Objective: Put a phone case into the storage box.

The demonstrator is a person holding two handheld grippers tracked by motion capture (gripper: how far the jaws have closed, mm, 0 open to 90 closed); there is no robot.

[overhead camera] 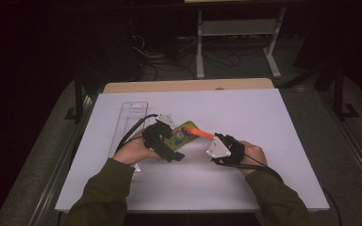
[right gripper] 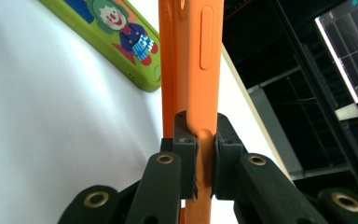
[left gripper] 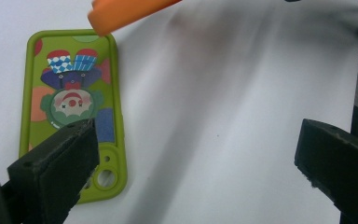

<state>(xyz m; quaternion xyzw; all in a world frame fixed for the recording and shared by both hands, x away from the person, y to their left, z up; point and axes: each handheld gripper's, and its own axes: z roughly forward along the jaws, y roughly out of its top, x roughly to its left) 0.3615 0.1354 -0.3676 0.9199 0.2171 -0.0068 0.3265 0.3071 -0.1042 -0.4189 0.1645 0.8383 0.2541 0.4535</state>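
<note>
Now, right gripper (right gripper: 204, 154) pinches the orange phone case (right gripper: 191, 70) edge-on, raised over the white table (overhead camera: 245, 117) | left gripper (left gripper: 191, 154) spread, empty, beside the green phone case (left gripper: 70, 102) lying flat | handling: light, rubbery, bends easily; grip a side wall near a corner, you'll judge it firmest there.

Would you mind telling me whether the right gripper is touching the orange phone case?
Touching: in the right gripper view, the right gripper clamps the orange phone case between both fingers.
</note>
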